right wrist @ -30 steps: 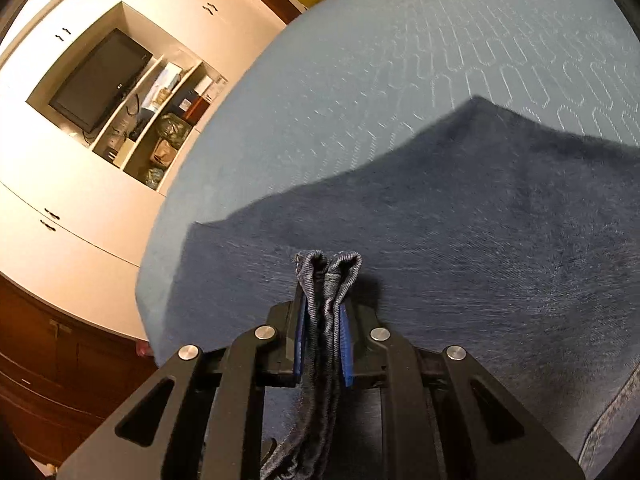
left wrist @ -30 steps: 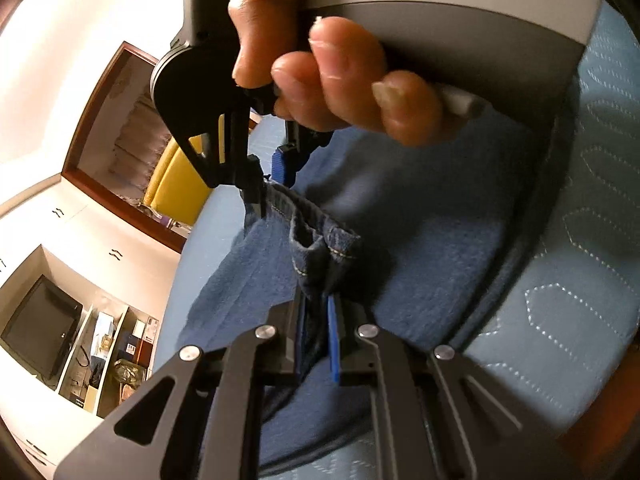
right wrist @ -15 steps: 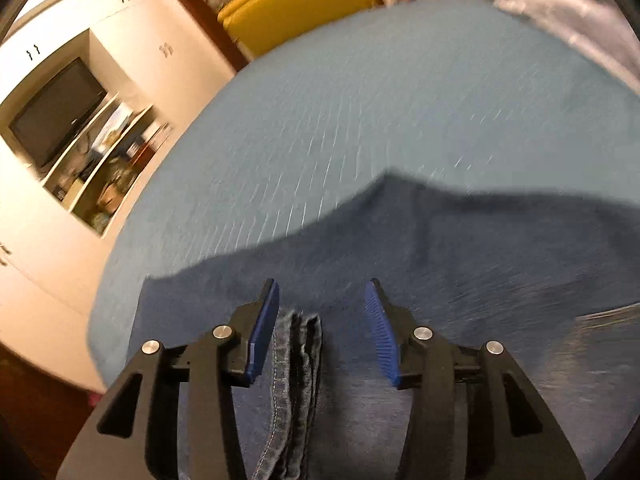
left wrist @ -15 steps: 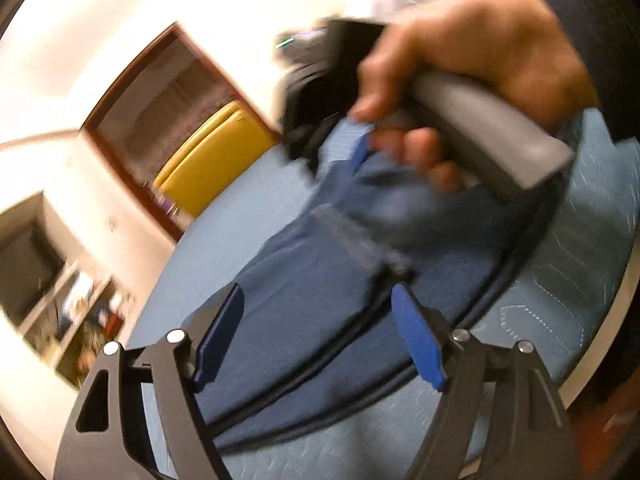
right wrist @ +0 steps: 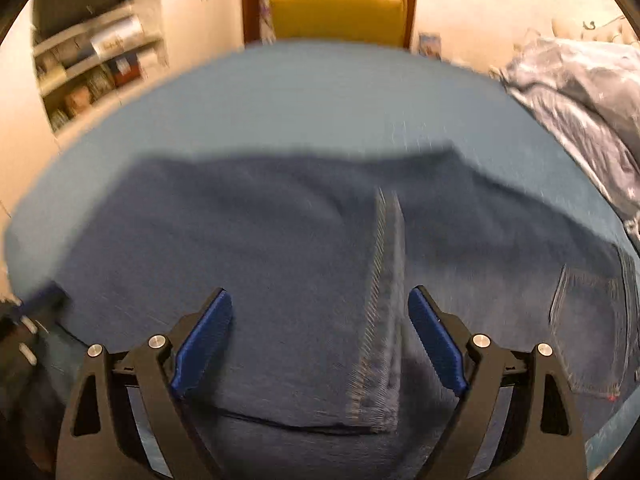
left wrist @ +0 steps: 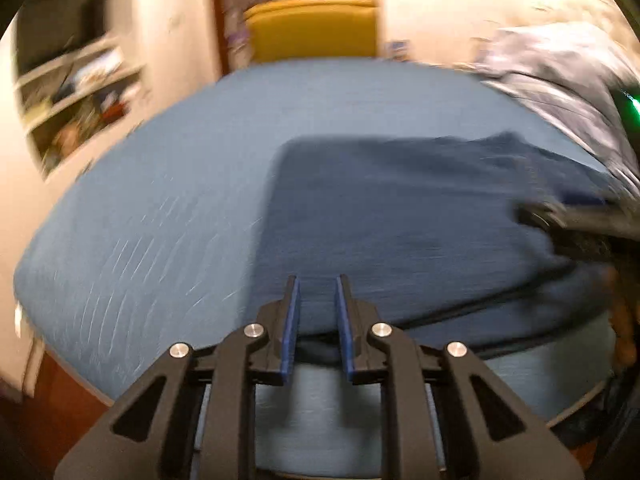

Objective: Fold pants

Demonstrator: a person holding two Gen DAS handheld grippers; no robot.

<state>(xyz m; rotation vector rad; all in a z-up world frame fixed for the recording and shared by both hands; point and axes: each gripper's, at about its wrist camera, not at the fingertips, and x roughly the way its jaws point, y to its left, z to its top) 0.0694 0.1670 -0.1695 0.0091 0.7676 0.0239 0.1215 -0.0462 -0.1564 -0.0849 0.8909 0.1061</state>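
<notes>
Dark blue denim pants (right wrist: 280, 280) lying folded on blue quilted bed (left wrist: 160, 208); my right tongs (right wrist: 320, 340) spread wide, left tongs (left wrist: 316, 320) narrowly parted, both empty. Risk: hem (right wrist: 384, 320) snagging on near fingers, undoing fold.

Your pants (right wrist: 280, 264): dark blue denim, paler faded hem strip with tan stitching, back pocket stitched at right. Your bed cover (left wrist: 152, 200): lighter teal-blue, faint pale quilted line pattern. Your left gripper (left wrist: 316, 320): black frame, blue pads, silver screws. Your right gripper (right wrist: 320, 340): same black, blue pads. Chair (right wrist: 338, 8): mustard yellow, dark brown door frame around. Blanket (right wrist: 580, 92): grey-blue, blotchy print. Walls cream.
</notes>
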